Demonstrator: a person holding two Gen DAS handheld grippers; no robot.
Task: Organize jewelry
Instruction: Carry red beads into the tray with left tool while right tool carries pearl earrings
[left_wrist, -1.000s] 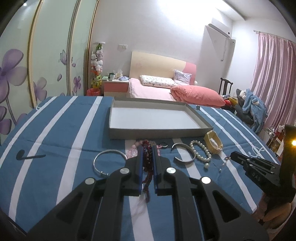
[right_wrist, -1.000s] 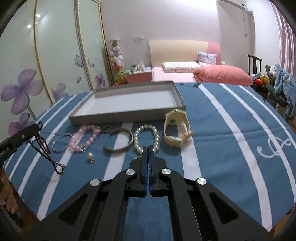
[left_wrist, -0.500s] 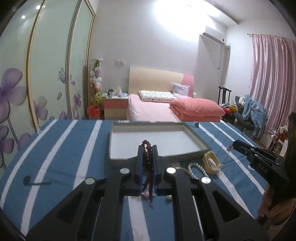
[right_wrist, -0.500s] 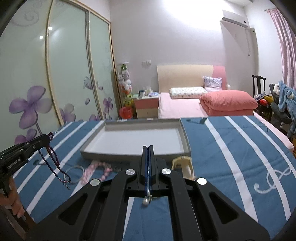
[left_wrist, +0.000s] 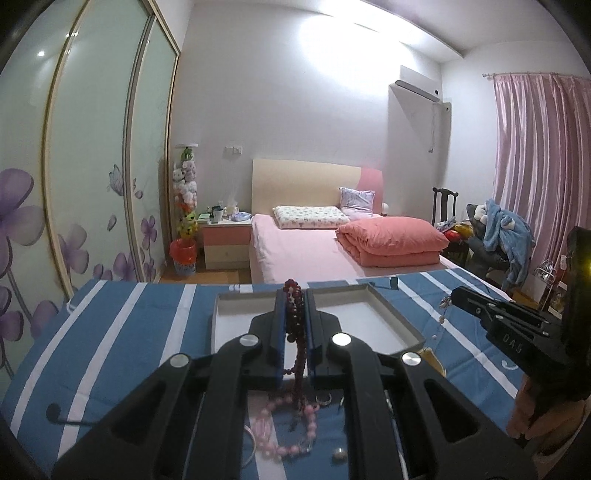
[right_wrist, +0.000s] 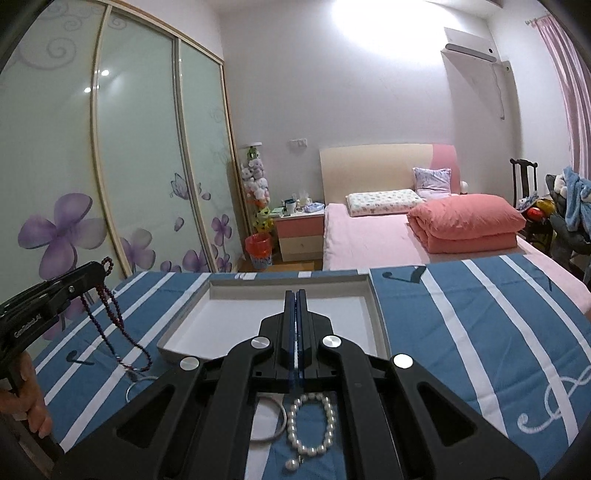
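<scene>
— Where's that dark red bead strand?
— Dangling in a long loop, pinched at its top, above the striped cloth left of the grey tray.
— The rest?
— Pearl bracelet, pink beads and silver bangle lie flat, nearer than the empty tray.

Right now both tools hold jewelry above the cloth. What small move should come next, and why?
Probably carry the left tool forward over the gray tray before opening. Its dark red beads hang free above the blue striped cloth, and the tray looks empty.
</scene>
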